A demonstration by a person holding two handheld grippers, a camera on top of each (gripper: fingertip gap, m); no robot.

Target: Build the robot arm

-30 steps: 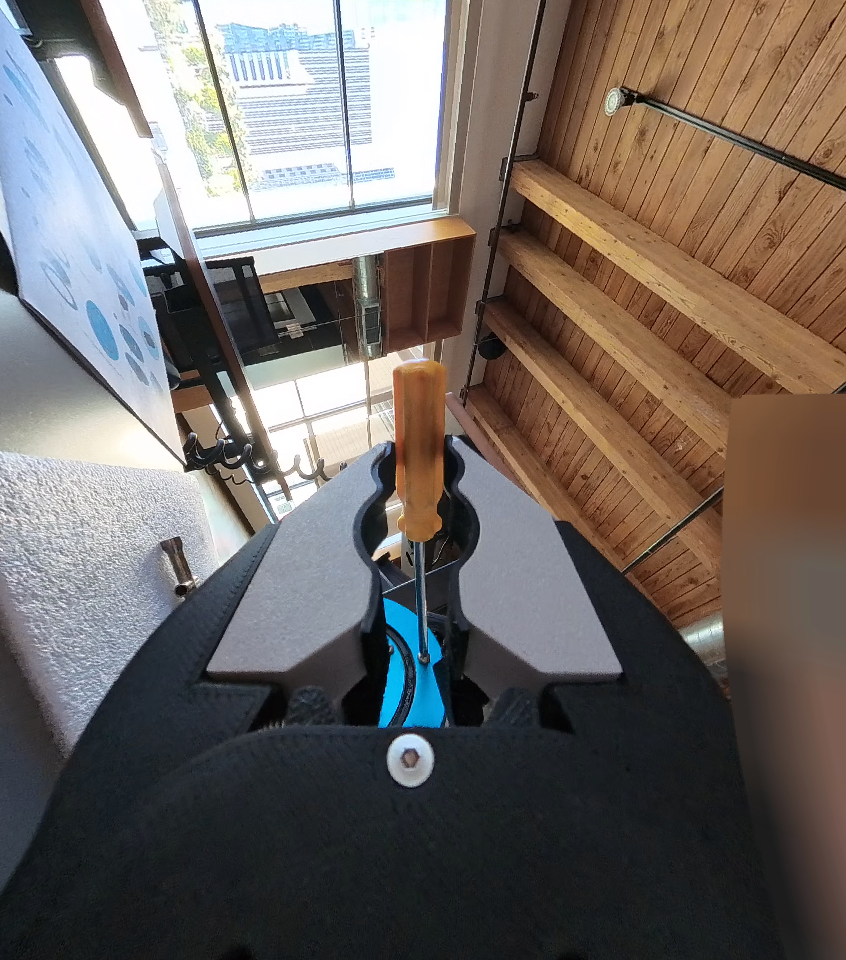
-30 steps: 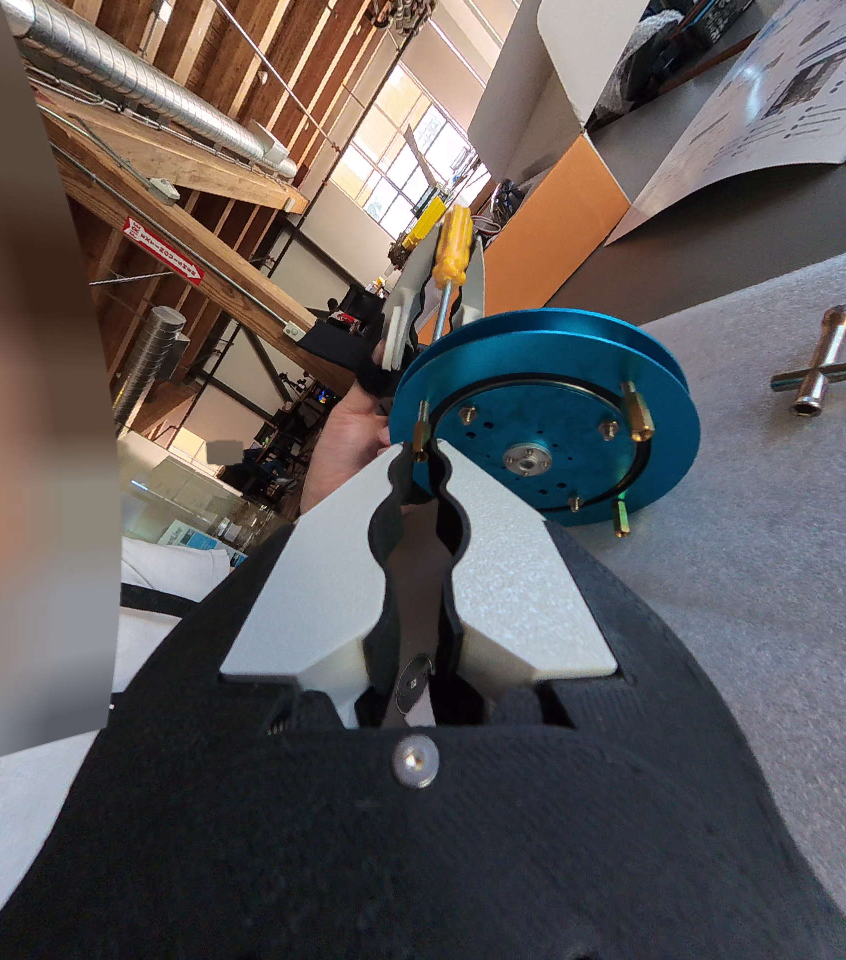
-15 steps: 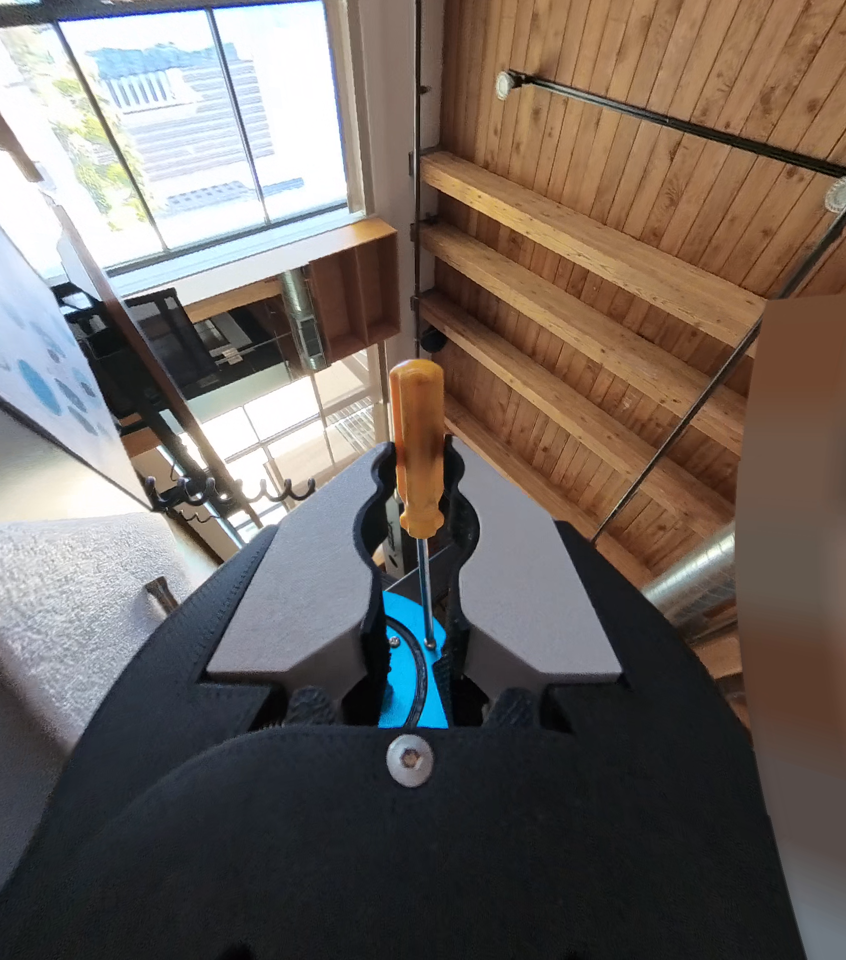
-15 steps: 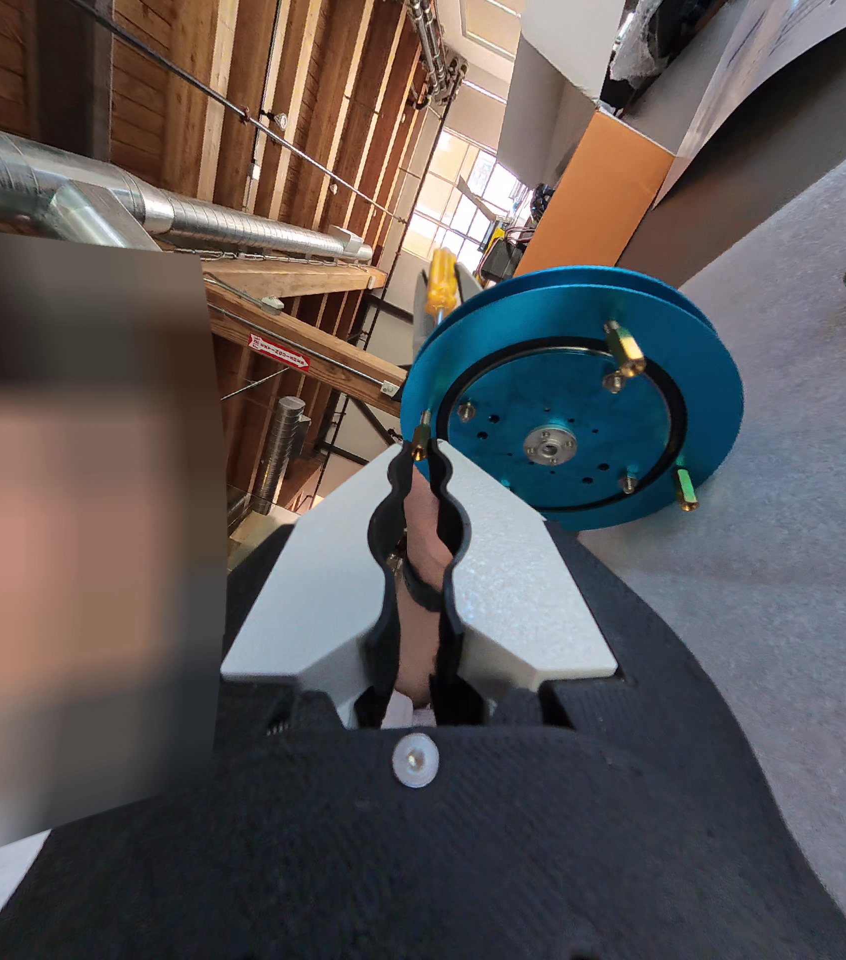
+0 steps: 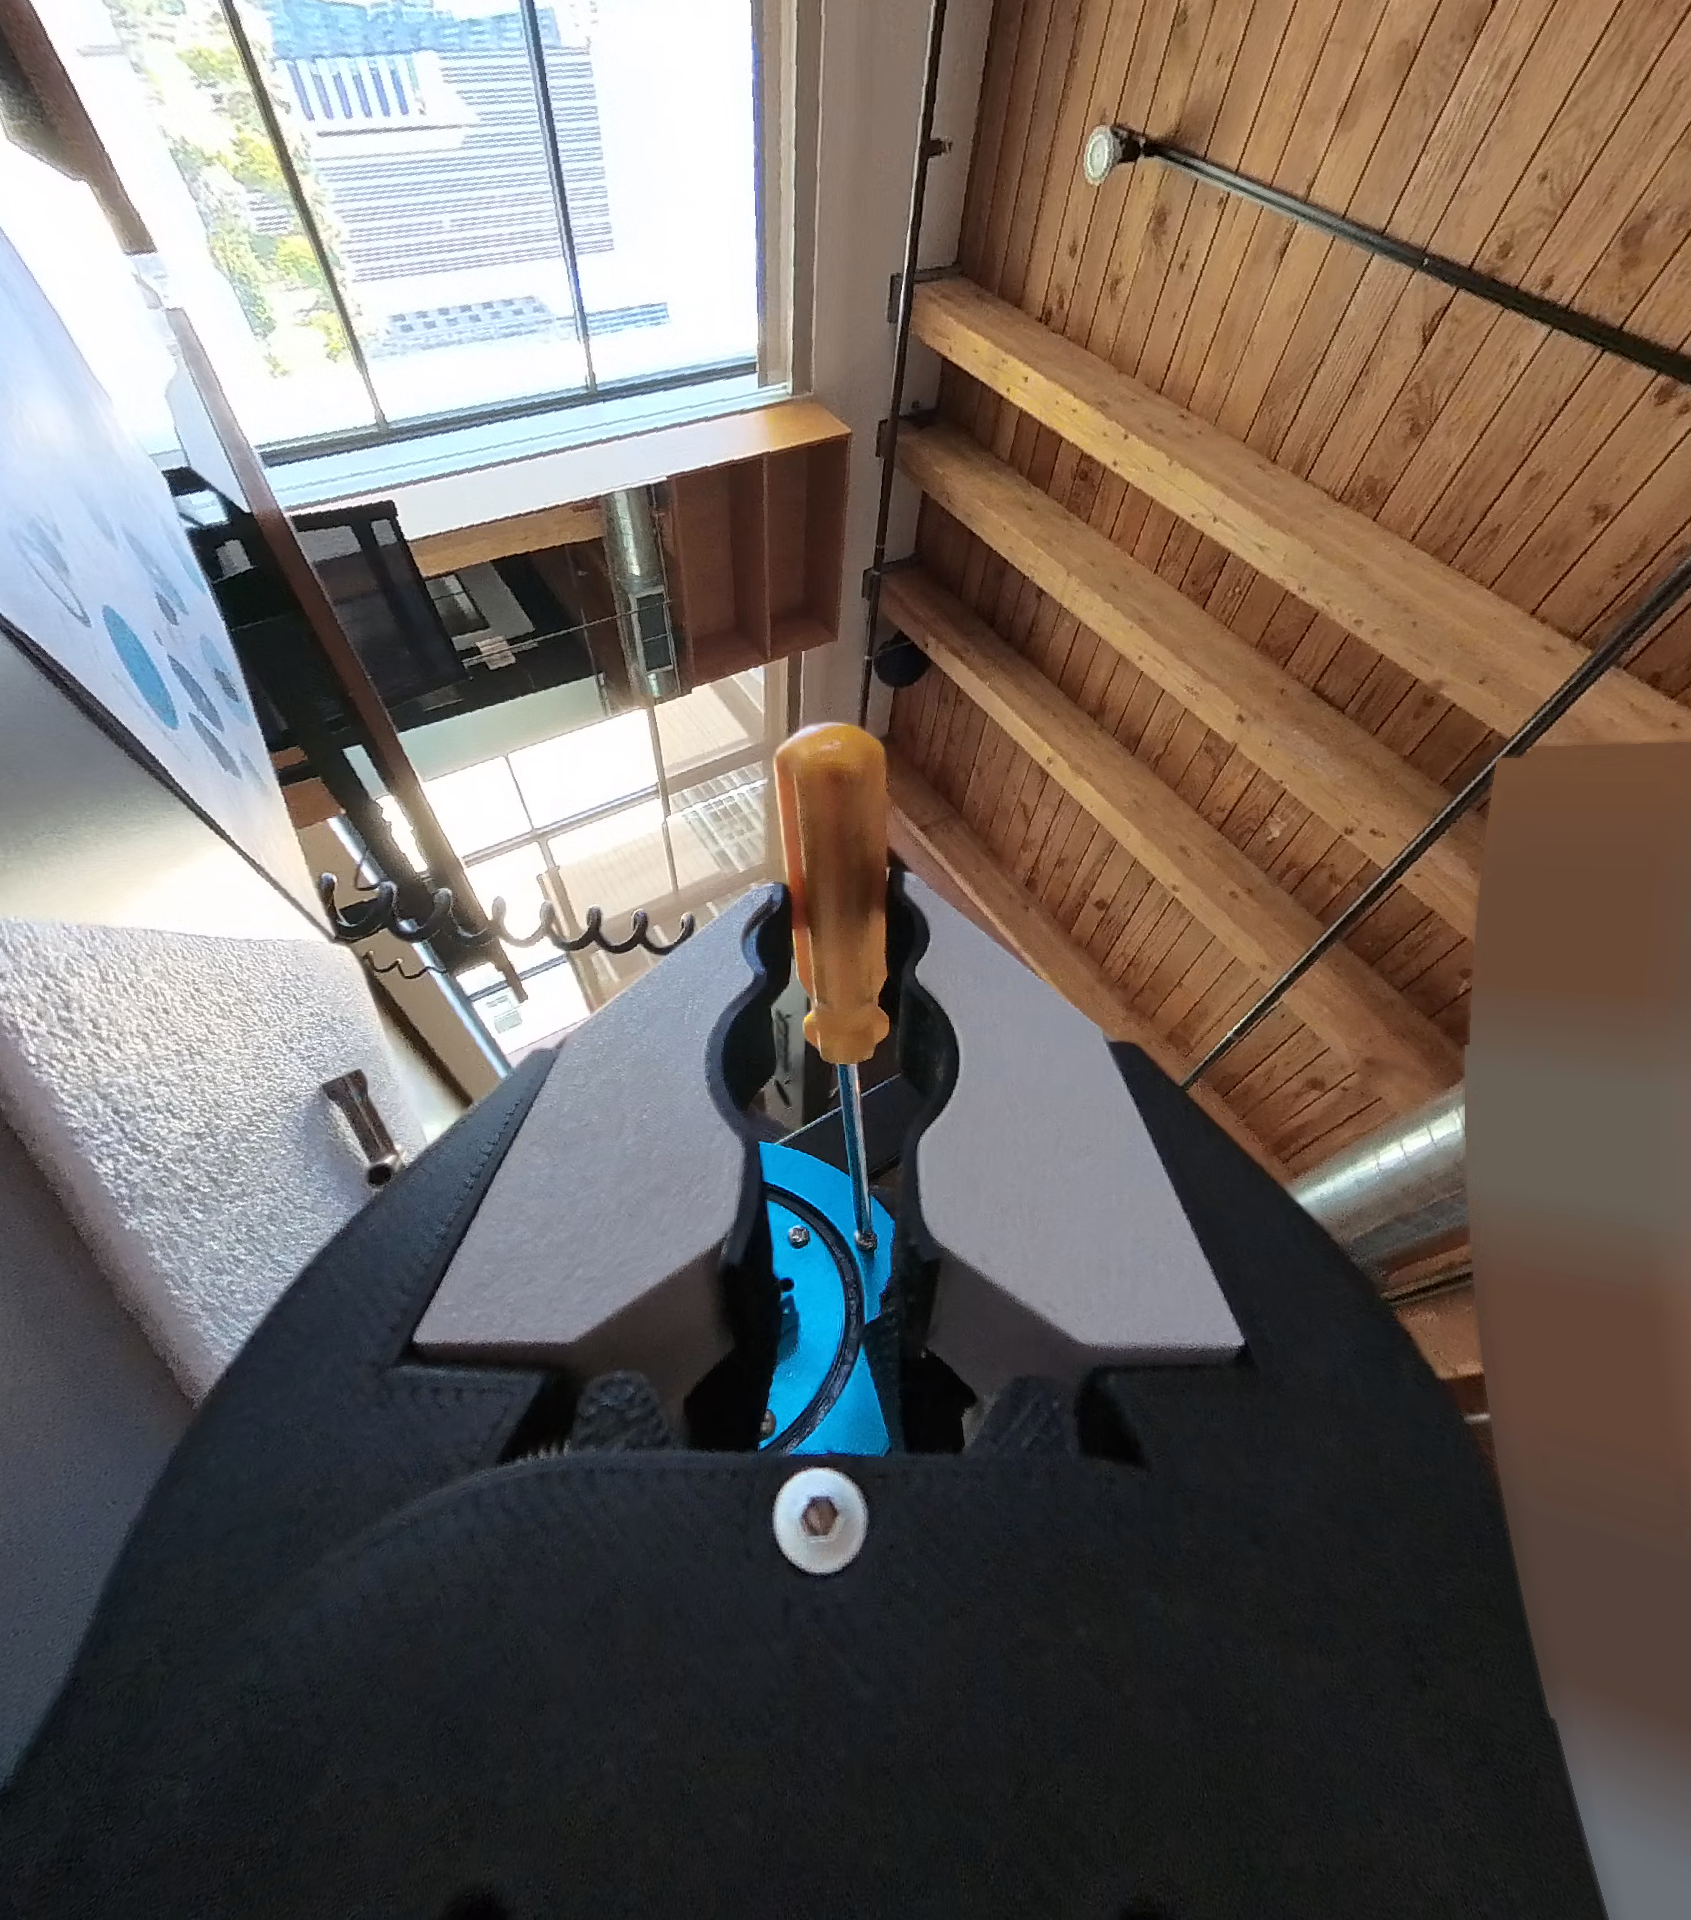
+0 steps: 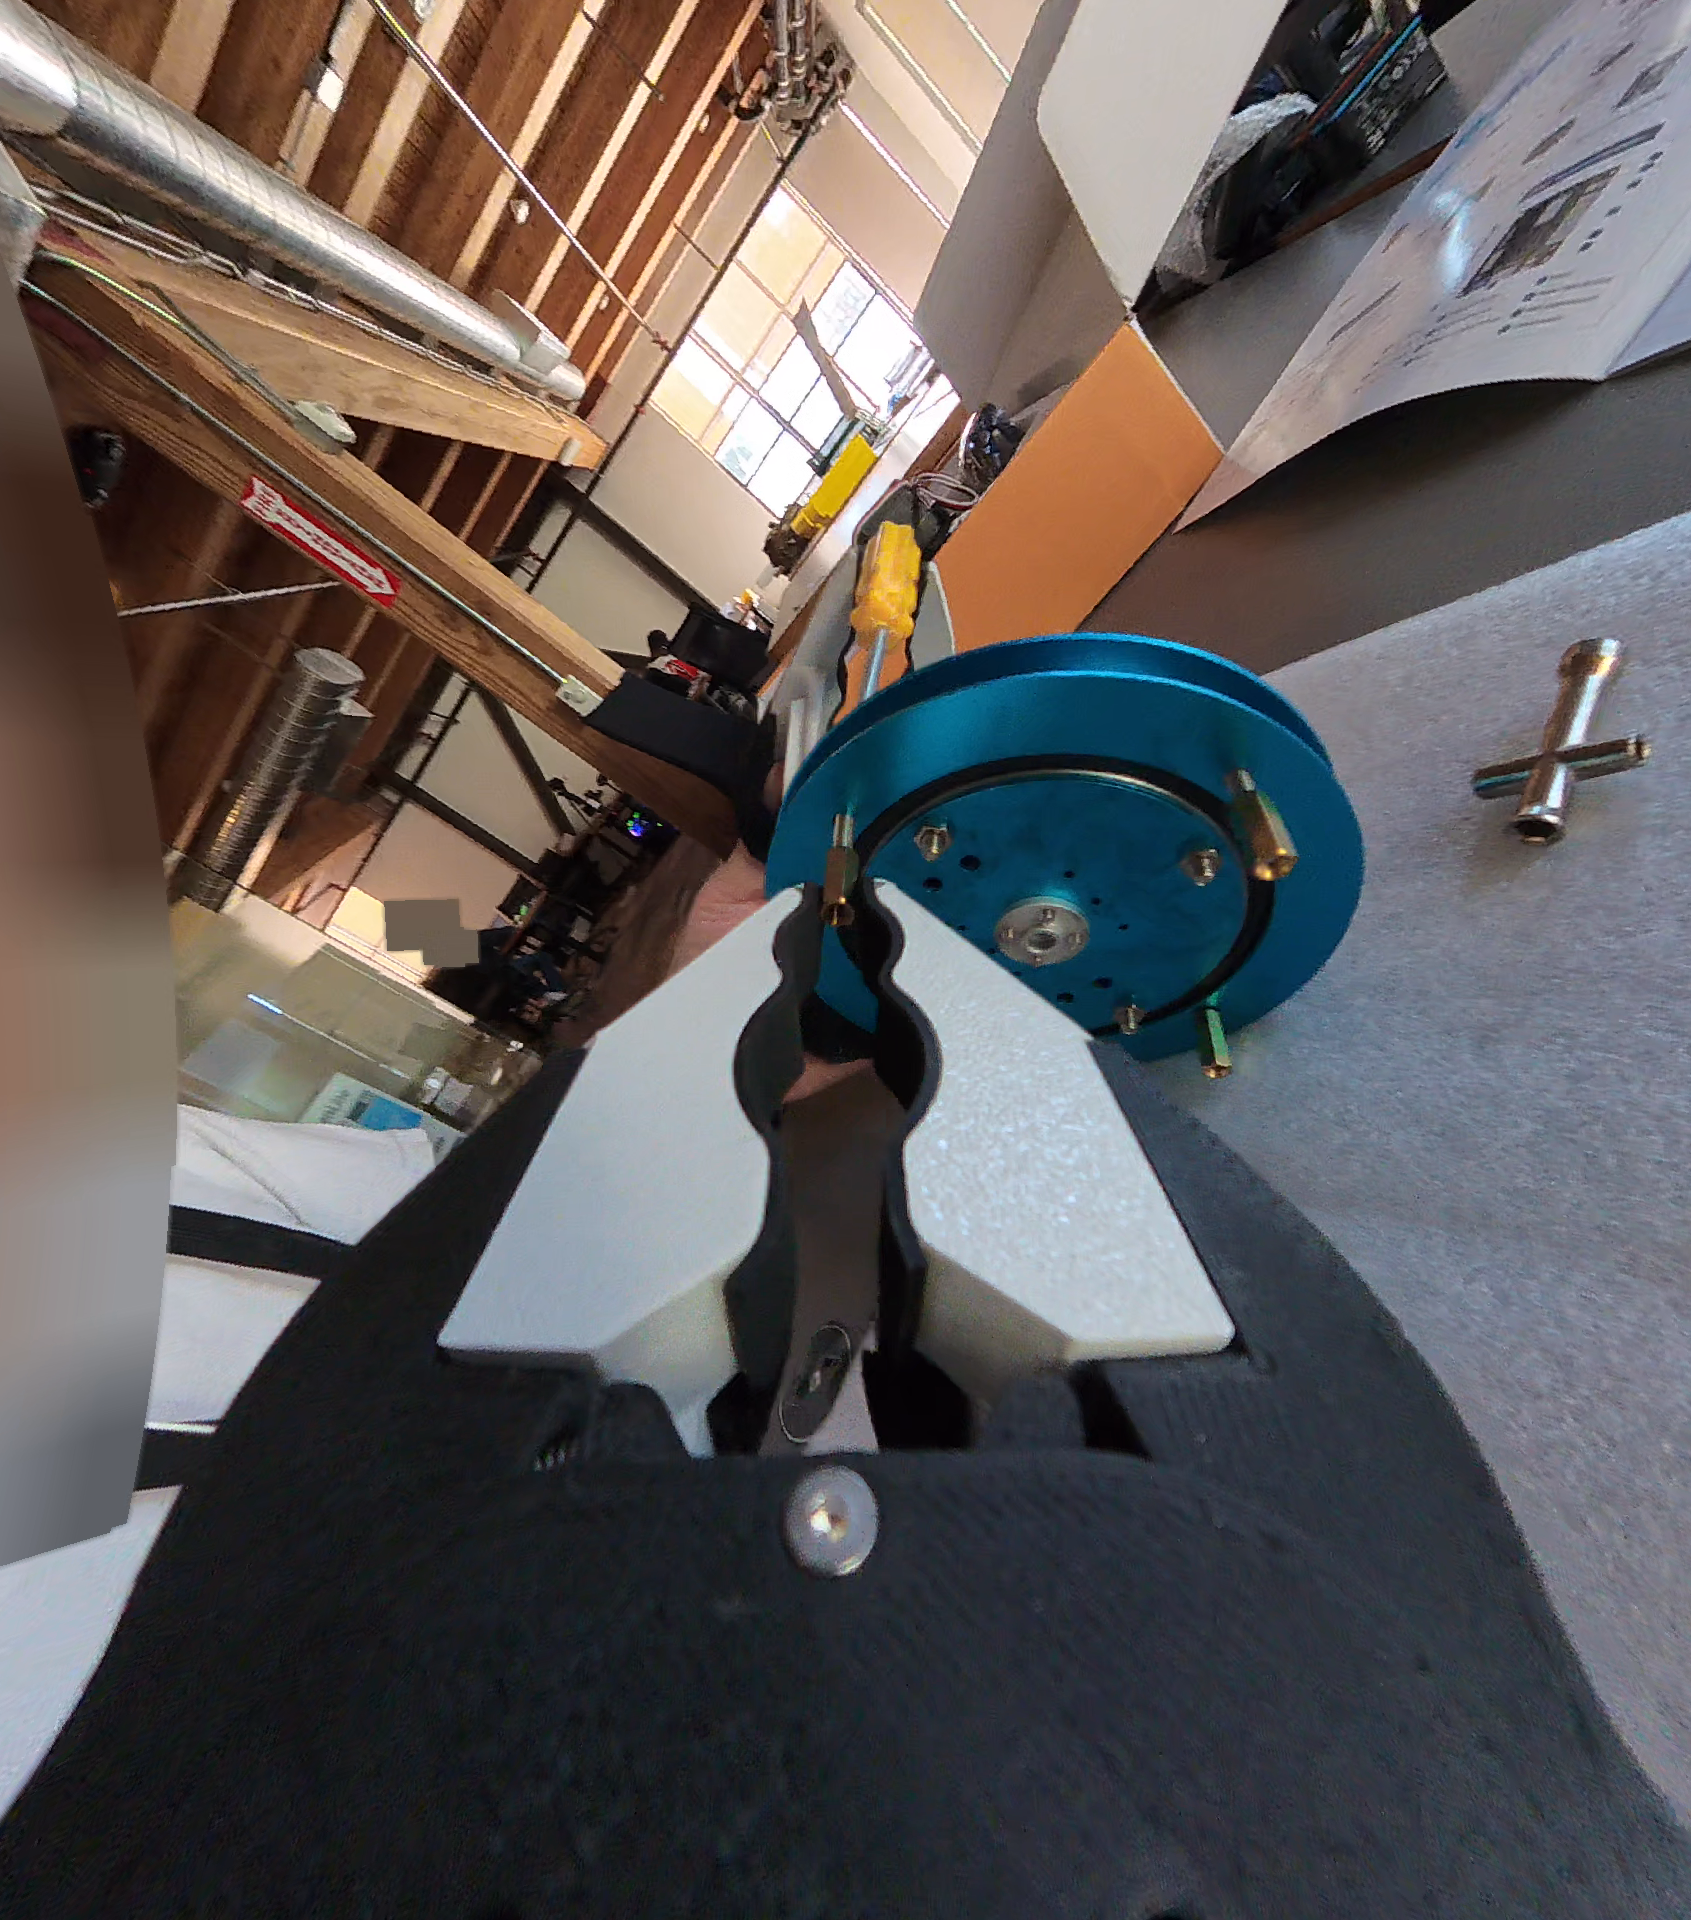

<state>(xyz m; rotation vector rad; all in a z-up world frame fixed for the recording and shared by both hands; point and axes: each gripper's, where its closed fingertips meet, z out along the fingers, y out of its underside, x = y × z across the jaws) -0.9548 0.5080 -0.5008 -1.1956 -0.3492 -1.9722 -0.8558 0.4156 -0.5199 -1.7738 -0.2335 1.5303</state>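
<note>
My left gripper (image 5: pixel 836 914) is shut on the amber handle of a screwdriver (image 5: pixel 833 821). The screwdriver's shaft runs back between the fingers, and its tip sits on a screw (image 5: pixel 865 1236) in a blue metal wheel (image 5: pixel 810 1340). In the right wrist view the blue wheel (image 6: pixel 1121 831) stands on edge on a grey foam mat (image 6: pixel 1547 1195). My right gripper (image 6: pixel 836 909) is shut on a brass standoff (image 6: pixel 839 868) at the wheel's left rim. The screwdriver (image 6: pixel 885 592) and the left gripper show behind the wheel.
A steel cross wrench (image 6: pixel 1558 758) lies on the mat to the right of the wheel; it also shows in the left wrist view (image 5: pixel 361 1127). A printed sheet (image 6: pixel 1547 229) and an orange-and-white box (image 6: pixel 1090 416) lie beyond the mat. A person's hand (image 6: pixel 716 904) is behind the wheel. Across from one pair of fingers to the other is roughly 15 cm. From either gripper's tips it is about 15 cm to the steel cross wrench (image 6: pixel 1558 758).
Both views rocked to one side half a second ago and have swung back to about where they were. The screwdriver tip stays on the screw and the right gripper stays on the standoff.
</note>
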